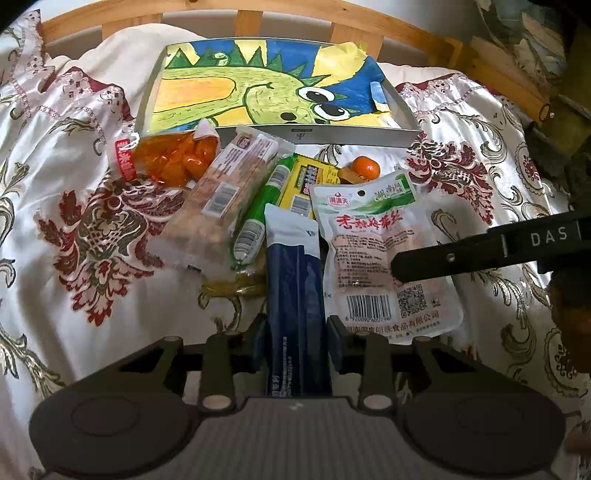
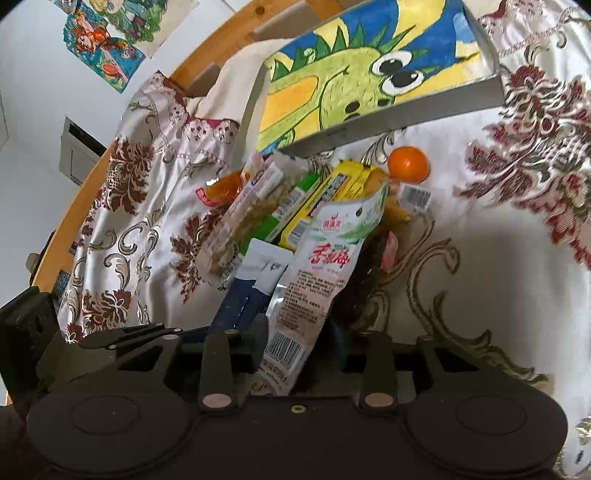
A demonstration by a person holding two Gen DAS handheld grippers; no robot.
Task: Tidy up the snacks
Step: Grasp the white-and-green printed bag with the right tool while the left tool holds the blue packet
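My left gripper point(image 1: 295, 341) is shut on a dark blue and white packet point(image 1: 293, 295), which points toward the snack pile. My right gripper point(image 2: 301, 338) is shut on a white and pink kelp snack pouch point(image 2: 317, 280); the same pouch point(image 1: 384, 258) lies beside the blue packet in the left wrist view, with a right finger point(image 1: 443, 258) over it. Behind lie an orange snack bag point(image 1: 170, 162), a clear biscuit pack point(image 1: 218, 206), a green sausage stick point(image 1: 258, 214), a yellow pack point(image 1: 310, 177) and a mandarin point(image 1: 365, 167). The dinosaur-picture box point(image 1: 280, 88) sits at the back.
Everything rests on a floral satin bedspread point(image 1: 92, 229). A wooden bed frame point(image 1: 258, 14) curves along the far side. Drawings point(image 2: 107, 37) hang on the wall at the left of the right wrist view.
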